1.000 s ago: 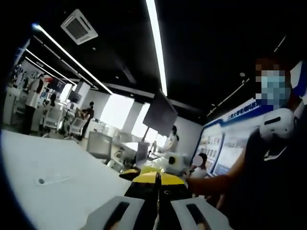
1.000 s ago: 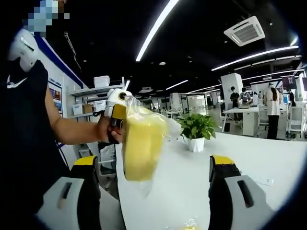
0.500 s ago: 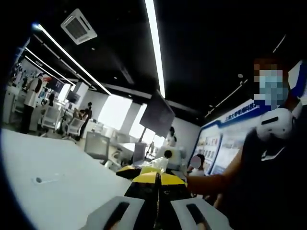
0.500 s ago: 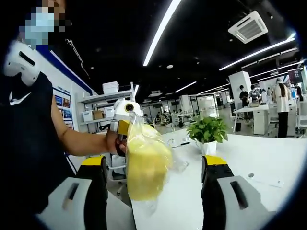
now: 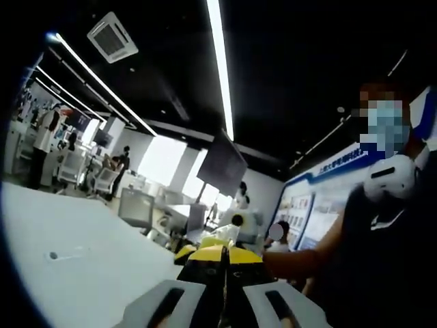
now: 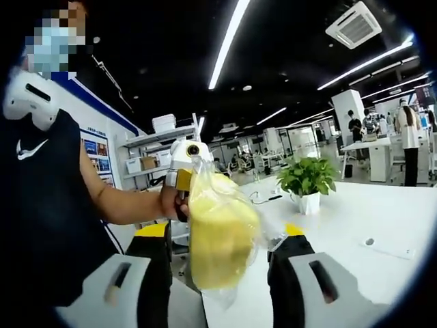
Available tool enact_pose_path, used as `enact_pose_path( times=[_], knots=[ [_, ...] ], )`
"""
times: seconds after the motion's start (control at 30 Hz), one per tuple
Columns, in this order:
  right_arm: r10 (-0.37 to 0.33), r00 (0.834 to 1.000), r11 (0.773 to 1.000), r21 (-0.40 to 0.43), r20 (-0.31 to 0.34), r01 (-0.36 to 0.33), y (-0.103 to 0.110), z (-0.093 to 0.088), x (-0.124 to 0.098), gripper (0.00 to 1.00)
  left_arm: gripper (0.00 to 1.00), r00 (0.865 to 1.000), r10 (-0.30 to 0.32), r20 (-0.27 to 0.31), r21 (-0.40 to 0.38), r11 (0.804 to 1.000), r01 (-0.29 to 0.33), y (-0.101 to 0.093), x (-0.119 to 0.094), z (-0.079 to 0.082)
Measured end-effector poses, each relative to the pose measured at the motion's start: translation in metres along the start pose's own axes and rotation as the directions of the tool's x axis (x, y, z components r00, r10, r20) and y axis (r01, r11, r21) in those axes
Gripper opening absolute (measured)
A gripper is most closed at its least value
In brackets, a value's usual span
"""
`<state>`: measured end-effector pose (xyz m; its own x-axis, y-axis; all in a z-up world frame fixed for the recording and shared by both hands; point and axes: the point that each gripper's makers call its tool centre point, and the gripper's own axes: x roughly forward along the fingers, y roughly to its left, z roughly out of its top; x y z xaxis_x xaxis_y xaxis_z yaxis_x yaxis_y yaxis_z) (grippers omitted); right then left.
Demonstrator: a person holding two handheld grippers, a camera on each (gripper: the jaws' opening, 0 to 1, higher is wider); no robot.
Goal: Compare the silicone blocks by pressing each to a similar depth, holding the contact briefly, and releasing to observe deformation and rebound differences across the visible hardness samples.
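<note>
Left gripper (image 5: pixel 224 256): jaws pressed together on edge of clear bag; in right gripper view it hangs in front of person's forearm (image 6: pixel 130 203), holding bag up above white table (image 6: pixel 355 219). Yellow silicone block (image 6: pixel 220 236) inside clear bag (image 6: pixel 225 205), hanging between right gripper's jaws, above table's near edge. Right gripper (image 6: pixel 218 253): jaws apart, one on each side of bag; cannot tell if they touch it. Potted plant (image 6: pixel 307 183) stands farther back on table.

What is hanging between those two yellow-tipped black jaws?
In the right gripper view, a yellow silicone block in a clear plastic bag hangs between them, held up by the left gripper.
</note>
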<state>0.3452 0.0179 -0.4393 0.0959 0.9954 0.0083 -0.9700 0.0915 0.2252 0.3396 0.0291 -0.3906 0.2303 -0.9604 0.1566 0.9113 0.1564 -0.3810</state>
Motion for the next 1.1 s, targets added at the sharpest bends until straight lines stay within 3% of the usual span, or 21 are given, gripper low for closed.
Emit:
enact_pose_path(
  times=[0.4,1.1],
  knots=[
    [0.015,1.0,1.0,0.008,-0.005,-0.015,0.0035,-0.0017,0.0036,0.32,0.0,1.0,-0.009,0.001,-0.003,1.0,0.009,-0.0019,-0.0027,-0.0004],
    [0.027,1.0,1.0,0.011,-0.01,-0.027,0.0051,-0.0003,0.0067,0.24,0.0,1.0,-0.017,0.002,-0.003,1.0,0.017,-0.0006,-0.0089,0.0035]
  ],
)
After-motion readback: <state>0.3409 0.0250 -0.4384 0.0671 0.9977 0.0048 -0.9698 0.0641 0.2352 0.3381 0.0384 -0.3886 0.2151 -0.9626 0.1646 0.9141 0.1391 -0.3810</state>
